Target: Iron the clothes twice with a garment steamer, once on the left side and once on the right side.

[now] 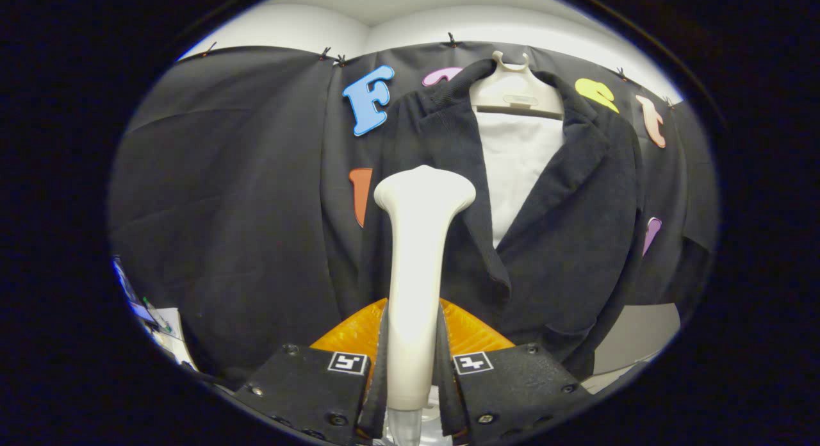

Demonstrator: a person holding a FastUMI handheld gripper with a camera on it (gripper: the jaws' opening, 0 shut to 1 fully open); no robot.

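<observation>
My gripper (412, 343) is shut on the handle of a cream-white garment steamer (416, 254), which stands upright between the fingers, its wide head at the top. Just beyond it hangs a dark jacket (570, 241) on a white hanger (516, 90), open at the front over a white lining (516, 170). The steamer head sits in front of the jacket's left lapel (442, 145); whether it touches the cloth I cannot tell.
The black cloth wall (224, 196) stretches behind and to the left of the jacket. A pale wall and floor strip (640, 343) shows below the jacket's right hem. Some small items (150, 318) lie low at the far left.
</observation>
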